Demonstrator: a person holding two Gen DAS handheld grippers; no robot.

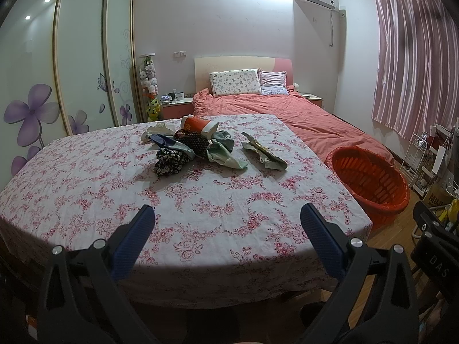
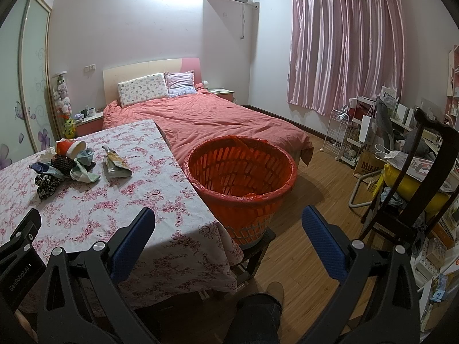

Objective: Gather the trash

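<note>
Both units sit nearest the lens: left hand-held gripper [image 1: 228, 218] and right hand-held gripper [image 2: 228, 220], each spread wide, nothing between the blue pads. Desk [image 1: 114, 189] with floral cloth fills the left-wrist view. Red bed [image 2: 218, 117] lies beyond it. Orange basket [image 2: 243, 169] stands just right of the desk; the right-wrist view alone shows its whole lined interior and the stool under it. Trash pile [image 1: 189, 146] lies at the desk's far middle: orange cup [image 1: 198, 126] lying on its side, crumpled wrapper [image 1: 262, 152] slightly apart to the right.
</note>
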